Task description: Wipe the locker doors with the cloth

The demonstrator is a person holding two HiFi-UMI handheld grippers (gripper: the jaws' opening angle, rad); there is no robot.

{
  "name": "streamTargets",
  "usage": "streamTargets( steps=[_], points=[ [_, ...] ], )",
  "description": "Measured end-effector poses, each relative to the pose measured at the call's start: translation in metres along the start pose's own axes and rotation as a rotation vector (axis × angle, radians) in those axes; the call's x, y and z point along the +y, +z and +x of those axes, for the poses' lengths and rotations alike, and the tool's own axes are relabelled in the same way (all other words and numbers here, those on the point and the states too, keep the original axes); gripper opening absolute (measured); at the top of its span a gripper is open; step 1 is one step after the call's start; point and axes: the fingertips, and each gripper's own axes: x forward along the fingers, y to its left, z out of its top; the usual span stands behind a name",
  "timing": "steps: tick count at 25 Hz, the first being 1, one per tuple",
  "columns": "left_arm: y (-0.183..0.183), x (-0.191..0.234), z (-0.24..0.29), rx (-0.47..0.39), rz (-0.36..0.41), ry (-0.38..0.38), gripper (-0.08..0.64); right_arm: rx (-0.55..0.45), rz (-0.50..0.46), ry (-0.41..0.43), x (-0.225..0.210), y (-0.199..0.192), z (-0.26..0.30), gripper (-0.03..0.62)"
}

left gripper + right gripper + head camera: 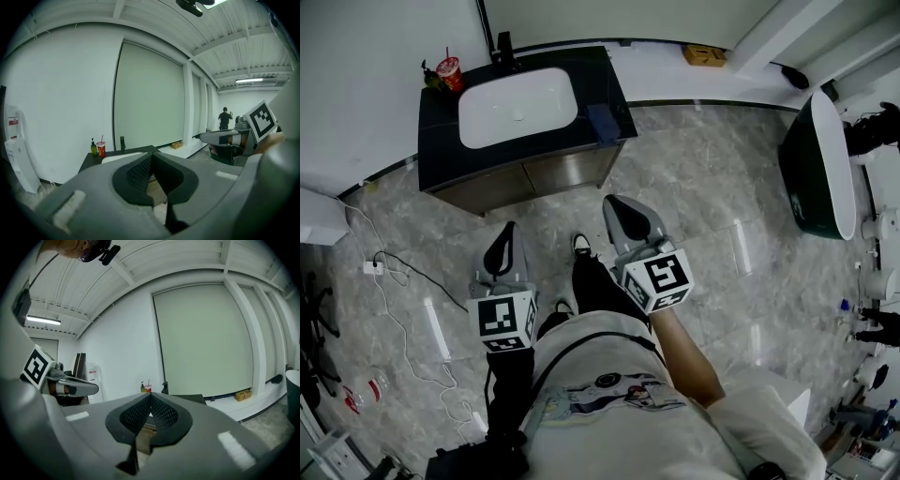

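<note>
The cabinet doors (546, 173) stand ahead of both grippers, well apart from them, under a dark tabletop (439, 127). The left gripper (507, 232) is clenched tip to tip on nothing. The right gripper (616, 202), beside it and slightly nearer the doors, is clenched empty too. Beyond the doors lies a white basin (517, 106), with a red cup (449, 72) ahead-left of the left gripper.

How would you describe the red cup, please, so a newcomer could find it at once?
Find the black cabinet against the white wall, a white sink in its top. The red cup stands at that top's far left corner. Unlike the green bottle beside it, it has a straw.
</note>
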Motion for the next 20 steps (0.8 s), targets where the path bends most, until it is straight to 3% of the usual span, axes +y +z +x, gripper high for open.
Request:
streamTargets(
  steps=[12, 20],
  points=[
    [0.053, 0.025, 0.156, -0.033, 0.026, 0.067, 0.002, 0.022, -0.025, 0.144, -0.098, 0.023, 0.138, 0.003],
    [0.028, 0.025, 0.216, 0.042, 0.020, 0.036, 0.002, 0.211, 0.012, 0.145, -0.143, -0.044, 0.191, 0.005]
  ],
)
